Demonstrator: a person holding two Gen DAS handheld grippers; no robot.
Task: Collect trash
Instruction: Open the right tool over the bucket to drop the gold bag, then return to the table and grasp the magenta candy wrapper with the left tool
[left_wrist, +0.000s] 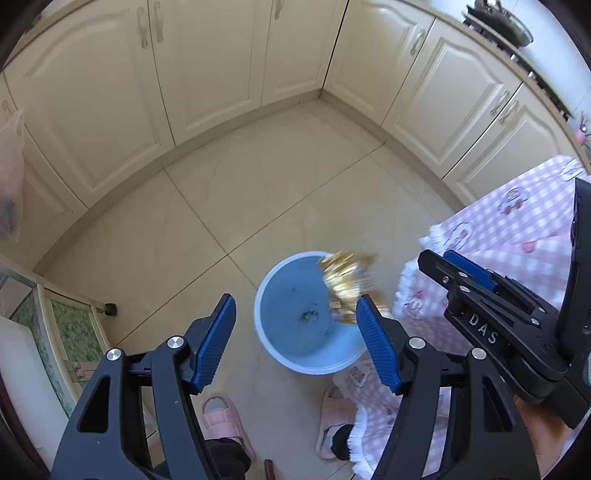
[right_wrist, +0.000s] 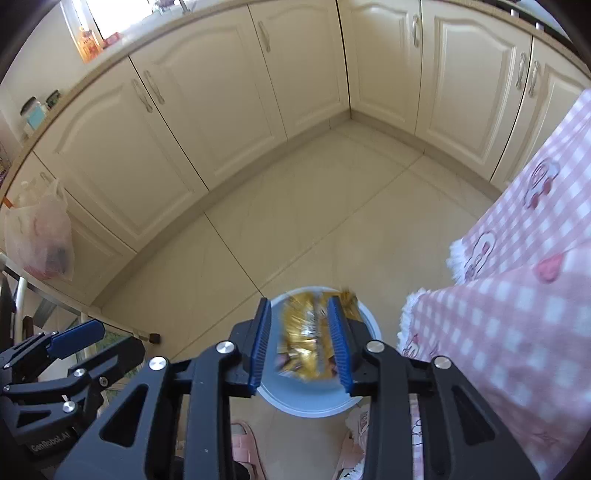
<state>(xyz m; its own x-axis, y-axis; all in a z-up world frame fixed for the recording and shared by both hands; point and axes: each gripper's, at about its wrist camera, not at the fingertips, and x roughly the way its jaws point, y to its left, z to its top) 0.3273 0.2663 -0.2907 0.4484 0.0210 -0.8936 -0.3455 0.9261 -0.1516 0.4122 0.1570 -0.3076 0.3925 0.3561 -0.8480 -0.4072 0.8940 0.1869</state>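
A round light-blue bin (left_wrist: 295, 314) stands on the tiled floor; it also shows in the right wrist view (right_wrist: 306, 398). A gold snack wrapper (left_wrist: 345, 282) is blurred in the air over the bin's right rim, and in the right wrist view the wrapper (right_wrist: 306, 343) lies between the spread fingers, touching neither as far as I can tell. My right gripper (right_wrist: 301, 343) is open above the bin; it also shows in the left wrist view (left_wrist: 458, 273). My left gripper (left_wrist: 295, 332) is open and empty above the bin; it also shows in the right wrist view (right_wrist: 74, 341).
A table with a pink checked cloth (right_wrist: 517, 295) hangs at the right, close to the bin. Cream cabinets (left_wrist: 221, 74) line the far walls. Pink slippers (left_wrist: 221, 417) are on the floor below. A plastic bag (right_wrist: 37, 236) hangs at the left.
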